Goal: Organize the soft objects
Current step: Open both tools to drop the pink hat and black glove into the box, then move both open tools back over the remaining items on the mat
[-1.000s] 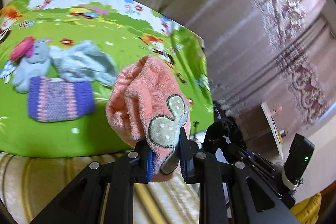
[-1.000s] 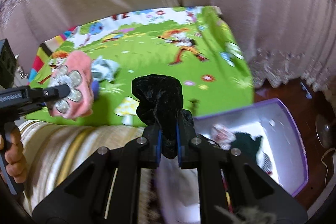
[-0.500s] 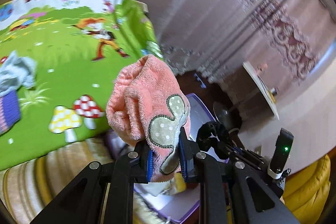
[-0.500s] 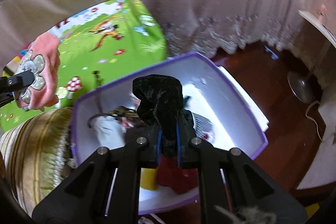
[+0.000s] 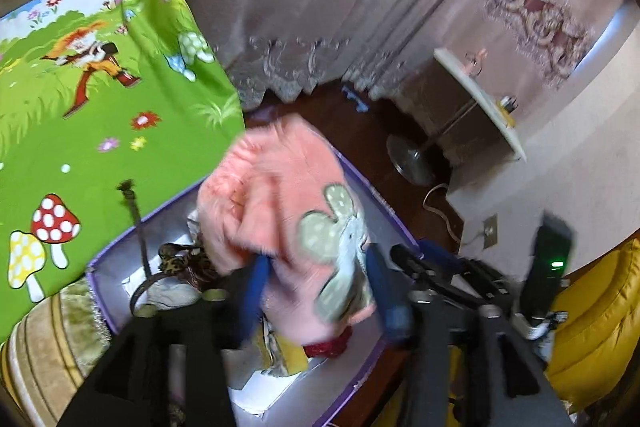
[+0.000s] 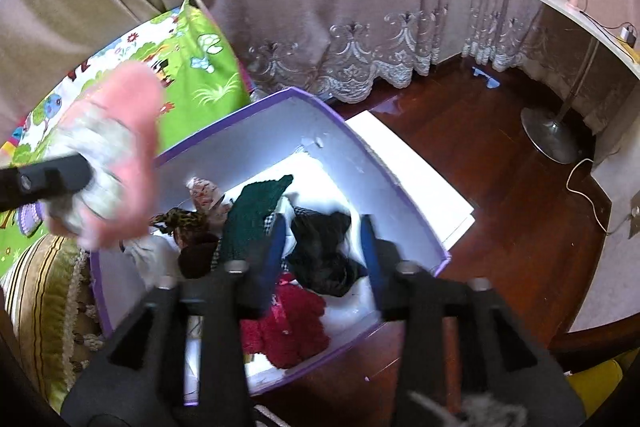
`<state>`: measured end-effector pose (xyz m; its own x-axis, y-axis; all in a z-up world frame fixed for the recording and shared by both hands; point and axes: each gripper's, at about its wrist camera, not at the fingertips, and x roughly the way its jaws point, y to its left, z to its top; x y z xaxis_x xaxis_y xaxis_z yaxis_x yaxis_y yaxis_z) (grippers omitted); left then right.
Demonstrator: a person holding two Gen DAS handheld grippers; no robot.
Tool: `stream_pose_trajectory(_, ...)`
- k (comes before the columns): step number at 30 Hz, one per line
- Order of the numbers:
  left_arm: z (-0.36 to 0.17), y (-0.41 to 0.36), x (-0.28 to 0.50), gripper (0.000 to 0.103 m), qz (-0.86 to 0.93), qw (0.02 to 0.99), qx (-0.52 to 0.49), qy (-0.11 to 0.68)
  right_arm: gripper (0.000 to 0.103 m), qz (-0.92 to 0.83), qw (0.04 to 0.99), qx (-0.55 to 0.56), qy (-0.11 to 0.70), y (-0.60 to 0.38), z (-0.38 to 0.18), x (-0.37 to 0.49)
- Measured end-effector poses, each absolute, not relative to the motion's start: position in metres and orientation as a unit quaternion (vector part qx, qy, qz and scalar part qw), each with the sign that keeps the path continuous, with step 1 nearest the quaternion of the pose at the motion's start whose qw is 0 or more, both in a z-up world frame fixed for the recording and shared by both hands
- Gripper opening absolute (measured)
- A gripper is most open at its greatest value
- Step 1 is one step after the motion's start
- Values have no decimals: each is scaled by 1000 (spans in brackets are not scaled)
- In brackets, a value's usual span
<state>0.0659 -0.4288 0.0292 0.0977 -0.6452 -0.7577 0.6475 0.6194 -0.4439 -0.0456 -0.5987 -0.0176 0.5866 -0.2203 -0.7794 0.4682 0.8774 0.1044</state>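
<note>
A purple-rimmed white box [image 6: 404, 195] on the wooden floor holds several soft items. My right gripper [image 6: 322, 251] is open above it; the black velvet cloth [image 6: 324, 259] lies in the box just below its fingers. My left gripper [image 5: 316, 291] has its jaws spread wide over the box [image 5: 384, 203]. The fluffy pink sock [image 5: 280, 207] with grey flower patches, blurred, sits loose between the fingers. It also shows in the right wrist view [image 6: 116, 163] at the box's left edge.
A green cartoon play mat [image 5: 80, 115] covers the sofa left of the box, above a striped gold cushion [image 6: 36, 303]. In the box lie a dark green knit [image 6: 252, 219] and a red fluffy piece [image 6: 288, 327]. Curtains, a fan stand [image 6: 552, 139] and a yellow seat [image 5: 592, 315] surround it.
Both grippers swung from the mat to over the box. The right gripper opened and dropped the black cloth into the box. The left jaws opened around the pink sock.
</note>
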Motion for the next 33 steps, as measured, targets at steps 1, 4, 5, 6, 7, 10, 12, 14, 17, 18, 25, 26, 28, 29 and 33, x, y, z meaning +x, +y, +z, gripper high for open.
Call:
stream_pose_trajectory(1,26,-431,66,59,-436,738,5,515,51,-197,878,153,408,-600,-17,-46)
stream_pose_trajectory(4,18,-433,66,59,-431,734,14,525,51,-198,879,157,405,-602,-17,-49)
stream_pose_trajectory(5,18,-431,67,59,-429,734,13,526,51,-197,879,158,404,-603,-17,-49)
stream_pose_trajectory(6,18,-430,67,59,-427,735,11,527,52,-195,879,161,404,-603,-17,-48)
stream_pose_trajectory(7,18,-428,68,59,-424,736,9,527,52,-193,879,162,404,-603,-18,-47)
stream_pose_trajectory(10,21,-420,70,59,-420,741,3,524,52,-189,881,163,403,-600,-17,-45)
stream_pose_trajectory(12,23,-416,71,59,-420,742,-2,523,52,-186,882,160,402,-597,-15,-43)
stream_pose_trajectory(14,25,-412,73,59,-420,743,-7,522,52,-181,884,158,401,-594,-13,-42)
stream_pose_trajectory(17,30,-404,74,59,-419,747,-12,516,52,-171,887,152,401,-586,-10,-37)
stream_pose_trajectory(18,31,-401,75,59,-418,748,-14,515,53,-168,888,150,401,-584,-8,-36)
stream_pose_trajectory(25,38,-369,86,59,-398,770,-30,498,53,-137,897,132,400,-553,3,-18)
stream_pose_trajectory(26,39,-362,88,59,-392,774,-33,496,54,-132,898,129,400,-548,5,-15)
stream_pose_trajectory(28,40,-347,95,59,-381,781,-42,493,54,-117,900,122,402,-535,9,-5)
stream_pose_trajectory(29,40,-340,97,59,-377,784,-46,491,55,-112,901,119,402,-531,10,-3)
stream_pose_trajectory(33,42,-306,113,59,-349,800,-61,484,56,-85,907,102,401,-503,18,17)
